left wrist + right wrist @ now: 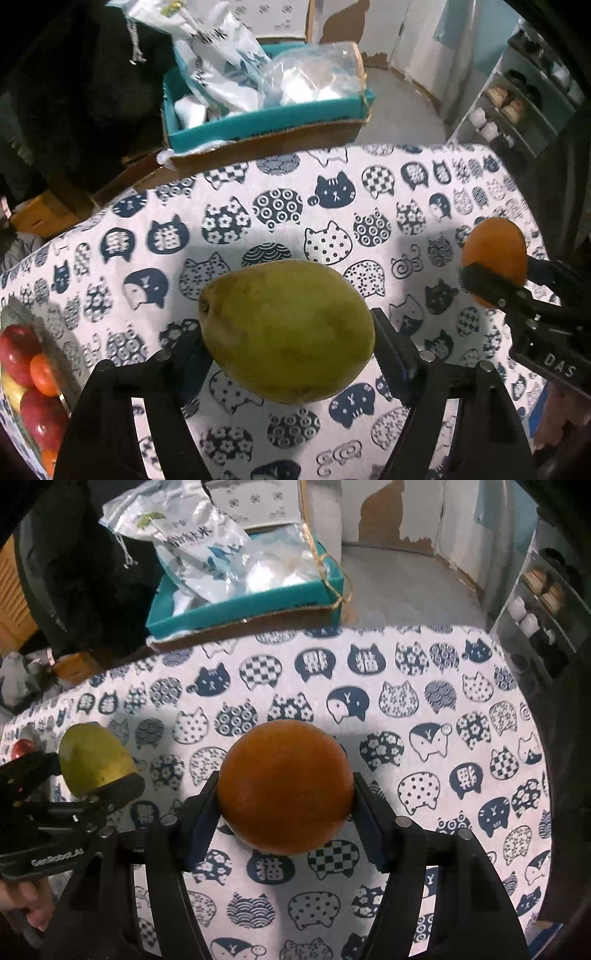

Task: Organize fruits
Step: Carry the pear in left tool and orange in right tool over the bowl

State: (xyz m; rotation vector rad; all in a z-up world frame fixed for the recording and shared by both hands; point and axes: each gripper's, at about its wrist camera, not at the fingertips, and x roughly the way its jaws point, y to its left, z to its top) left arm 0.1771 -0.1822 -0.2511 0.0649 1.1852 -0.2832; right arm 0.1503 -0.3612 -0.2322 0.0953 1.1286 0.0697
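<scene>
Your table (pixel 369 221), draped in a white cloth printed with navy cat faces, fills both views; beyond its far edge lie a grey floor, a scuffed white wall and a pale shelf rack (pixel 517 107) of shoes on the right. Behind the table, an open teal-lined cardboard box (pixel 258 125) holds crumpled white plastic bags (pixel 221 74), with a dark garment (pixel 74 74) hanging to its left. At the table's left edge sits a bowl of red and orange fruit (pixel 26 373), only partly in view.

Your left claw (pixel 288 350) grips a large green-yellow mango (pixel 286 330) across its middle, both pads pressed on its sides, and holds it clear above the cloth. The mango's long axis runs roughly side to side in the left wrist view, its stem end pointing left.

Your right claw (pixel 286 806) is clamped on a round orange (pixel 284 786), likewise lifted off the cloth. From each wrist camera the other claw and its fruit show at the frame's edge; the two fruits hang well apart. Nothing stands between either fruit and the bowl.
</scene>
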